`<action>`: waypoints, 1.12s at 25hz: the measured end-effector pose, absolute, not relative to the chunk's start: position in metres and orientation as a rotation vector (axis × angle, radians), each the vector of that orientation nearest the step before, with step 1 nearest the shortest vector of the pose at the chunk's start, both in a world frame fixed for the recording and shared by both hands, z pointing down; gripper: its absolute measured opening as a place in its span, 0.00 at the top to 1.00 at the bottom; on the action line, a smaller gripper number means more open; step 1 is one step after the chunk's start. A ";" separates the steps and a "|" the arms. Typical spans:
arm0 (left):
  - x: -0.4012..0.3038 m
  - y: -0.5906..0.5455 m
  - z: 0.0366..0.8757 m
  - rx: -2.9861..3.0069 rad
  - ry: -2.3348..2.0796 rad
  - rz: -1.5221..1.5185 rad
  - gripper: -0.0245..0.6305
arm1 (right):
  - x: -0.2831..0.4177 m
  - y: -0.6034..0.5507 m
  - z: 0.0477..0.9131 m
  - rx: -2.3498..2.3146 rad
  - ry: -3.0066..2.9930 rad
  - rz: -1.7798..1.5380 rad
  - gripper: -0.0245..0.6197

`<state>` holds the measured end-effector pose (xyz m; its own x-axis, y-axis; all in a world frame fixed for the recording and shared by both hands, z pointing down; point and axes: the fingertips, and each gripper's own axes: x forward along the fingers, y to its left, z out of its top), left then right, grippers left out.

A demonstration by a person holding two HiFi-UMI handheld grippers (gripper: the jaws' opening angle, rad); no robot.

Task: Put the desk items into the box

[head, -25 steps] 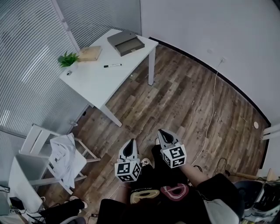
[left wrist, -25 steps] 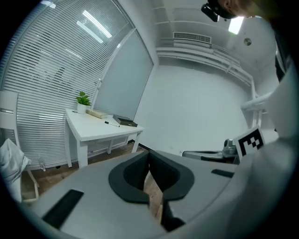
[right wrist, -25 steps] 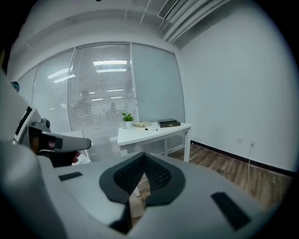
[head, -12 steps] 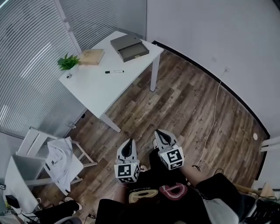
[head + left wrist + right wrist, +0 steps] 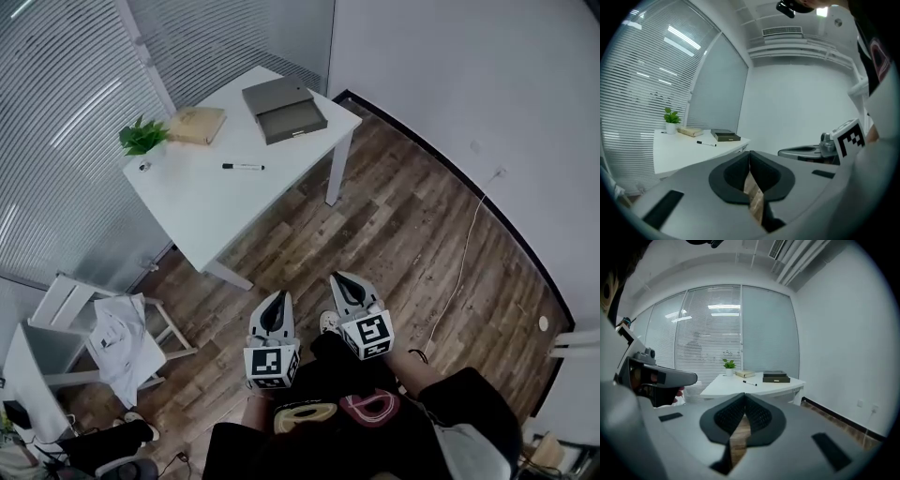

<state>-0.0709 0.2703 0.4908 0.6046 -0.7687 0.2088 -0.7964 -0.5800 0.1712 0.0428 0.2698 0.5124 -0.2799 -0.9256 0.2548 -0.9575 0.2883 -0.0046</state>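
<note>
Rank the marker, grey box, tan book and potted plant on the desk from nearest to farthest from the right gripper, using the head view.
From the right gripper:
1. marker, middle of the desk.
2. grey box, at the right end.
3. tan book, far edge, left of the box.
4. potted plant, far left corner, beyond the book.

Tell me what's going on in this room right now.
A person stands on the wooden floor, short of the white desk, holding a grey two-jaw left gripper and right gripper, both shut and empty. On the desk lie a grey flat box, a tan book, a black-capped marker pen and a small green potted plant, none touched.
</note>
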 end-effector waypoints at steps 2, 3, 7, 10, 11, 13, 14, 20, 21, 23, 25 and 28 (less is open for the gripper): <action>-0.061 0.261 0.493 2.548 -1.308 0.142 0.94 | 0.054 0.260 0.516 1.725 -2.362 0.246 0.95; -0.057 0.255 0.493 2.532 -1.320 0.132 0.94 | 0.060 0.254 0.517 1.717 -2.368 0.253 0.95; -0.038 0.231 0.493 2.494 -1.364 0.110 0.94 | 0.076 0.231 0.522 1.643 -2.403 0.272 0.95; -0.021 0.219 0.497 2.472 -1.381 0.101 0.94 | 0.088 0.221 0.528 1.581 -2.421 0.286 0.95; -0.015 0.216 0.498 2.470 -1.381 0.101 0.94 | 0.093 0.218 0.530 1.569 -2.424 0.291 0.95; -0.004 0.212 0.499 2.469 -1.381 0.103 0.94 | 0.103 0.212 0.531 1.559 -2.429 0.301 0.95; 0.001 0.210 0.499 2.467 -1.381 0.104 0.94 | 0.108 0.209 0.531 1.559 -2.430 0.304 0.95; 0.016 0.201 0.506 2.447 -1.377 0.125 0.94 | 0.128 0.199 0.539 1.567 -2.418 0.342 0.95; 0.017 0.199 0.507 2.451 -1.379 0.138 0.93 | 0.129 0.198 0.540 1.564 -2.416 0.351 0.95; 0.017 0.193 0.509 2.448 -1.385 0.149 0.94 | 0.131 0.194 0.544 1.558 -2.414 0.368 0.95; 0.016 0.187 0.511 2.437 -1.388 0.138 0.94 | 0.131 0.188 0.546 1.552 -2.415 0.377 0.95; 0.014 0.176 0.512 2.431 -1.383 0.133 0.94 | 0.129 0.177 0.547 1.551 -2.415 0.378 0.95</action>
<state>0.0140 0.1755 0.5123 0.5219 -0.8169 0.2454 -0.8487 -0.4686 0.2450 0.1292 0.1773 0.5468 -0.4044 -0.8486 0.3411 -0.9123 0.4009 -0.0839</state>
